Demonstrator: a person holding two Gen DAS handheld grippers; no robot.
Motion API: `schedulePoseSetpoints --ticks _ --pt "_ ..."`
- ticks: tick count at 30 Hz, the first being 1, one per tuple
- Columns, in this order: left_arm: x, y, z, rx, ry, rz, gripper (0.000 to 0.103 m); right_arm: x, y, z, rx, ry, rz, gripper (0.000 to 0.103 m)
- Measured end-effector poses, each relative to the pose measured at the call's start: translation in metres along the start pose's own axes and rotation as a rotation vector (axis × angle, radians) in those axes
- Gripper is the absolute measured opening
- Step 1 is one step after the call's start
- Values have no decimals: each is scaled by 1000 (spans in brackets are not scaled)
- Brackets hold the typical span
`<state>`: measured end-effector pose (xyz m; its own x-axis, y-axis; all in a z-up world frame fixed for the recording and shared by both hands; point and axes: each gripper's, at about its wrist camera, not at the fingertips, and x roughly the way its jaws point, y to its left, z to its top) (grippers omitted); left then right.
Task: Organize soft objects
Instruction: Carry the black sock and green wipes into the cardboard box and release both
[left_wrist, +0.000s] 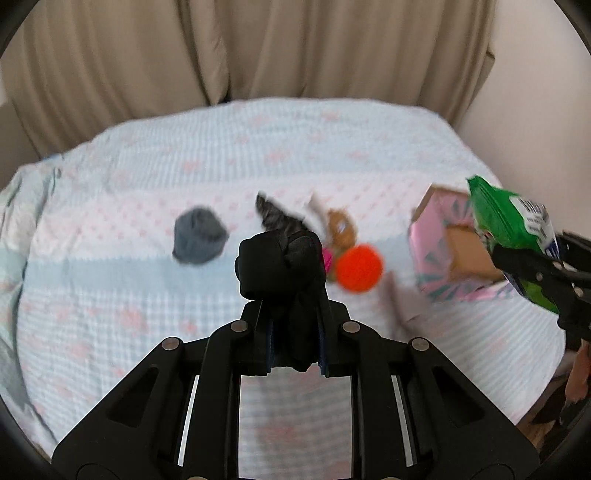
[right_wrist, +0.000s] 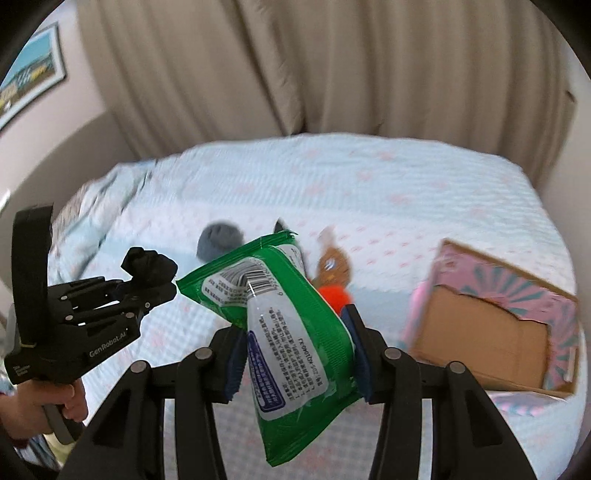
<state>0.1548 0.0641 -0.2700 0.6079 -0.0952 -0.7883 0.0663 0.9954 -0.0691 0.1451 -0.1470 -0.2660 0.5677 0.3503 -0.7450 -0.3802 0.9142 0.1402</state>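
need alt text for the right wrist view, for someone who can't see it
The right gripper clamps a green wipes pack above a bed with a pale blue quilt. To its left, the left gripper holds a bunched black cloth. An open pink cardboard box sits on the right, with an orange ball and grey ball beyond.

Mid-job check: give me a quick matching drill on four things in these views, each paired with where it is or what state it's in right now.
Things:
1. green packet
2. black cloth bundle
3. orange ball
4. pink box

States:
A. lying loose on the bed
B. clamped in the left hand-held gripper
C. sitting open on the bed, cardboard inside showing
D. clamped in the right hand-held gripper

Pairs: 1-D, 2-B, 3-A, 4-C
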Motion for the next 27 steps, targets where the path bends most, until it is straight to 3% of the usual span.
schedulePoseSetpoints --ticks 7,13,21,27 --pt "-34 -79 57 27 -43 -63 15 -68 -58 25 98 -32 -102 44" --pt "-21 -160 87 69 -28 -108 15 -103 -128 31 158 -14 -172 44" --pt "51 -255 97 118 82 -165 15 -90 -225 22 228 97 -206 44" --pt "131 -300 85 127 241 -185 15 -46 -291 9 322 195 -187 44"
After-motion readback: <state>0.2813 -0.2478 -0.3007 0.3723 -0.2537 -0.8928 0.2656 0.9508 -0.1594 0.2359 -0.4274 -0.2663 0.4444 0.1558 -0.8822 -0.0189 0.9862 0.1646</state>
